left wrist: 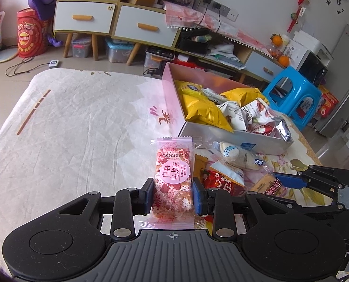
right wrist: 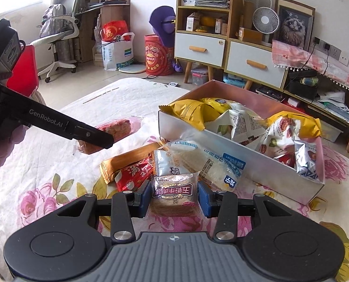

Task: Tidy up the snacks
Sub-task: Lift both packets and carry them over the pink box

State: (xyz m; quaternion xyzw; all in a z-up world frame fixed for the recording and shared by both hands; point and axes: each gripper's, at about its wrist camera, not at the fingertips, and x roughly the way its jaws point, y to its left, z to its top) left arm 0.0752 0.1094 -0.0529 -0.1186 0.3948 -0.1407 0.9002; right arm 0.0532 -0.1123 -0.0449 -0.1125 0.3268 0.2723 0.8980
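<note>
My left gripper point(left wrist: 173, 196) is shut on a pink peach-flavoured snack bar point(left wrist: 173, 176) and holds it above the table. It also shows in the right wrist view point(right wrist: 118, 129). My right gripper point(right wrist: 174, 196) stands around a brown cake packet point(right wrist: 173, 191); its pads look close to the packet's sides, and I cannot tell if they grip it. The snack box point(left wrist: 233, 136) holds several yellow and white packets point(right wrist: 193, 114). Loose snacks lie in front of the box: a white rice cracker pack point(right wrist: 207, 162), a red packet point(right wrist: 136, 171) and an orange packet point(right wrist: 127, 157).
The table wears a white floral cloth point(left wrist: 80, 122). A blue stool point(left wrist: 292, 94) stands beyond the box. Cabinets with drawers point(right wrist: 221, 47) and a red drum point(right wrist: 158, 56) stand on the far floor. An office chair point(right wrist: 59, 37) is at the left.
</note>
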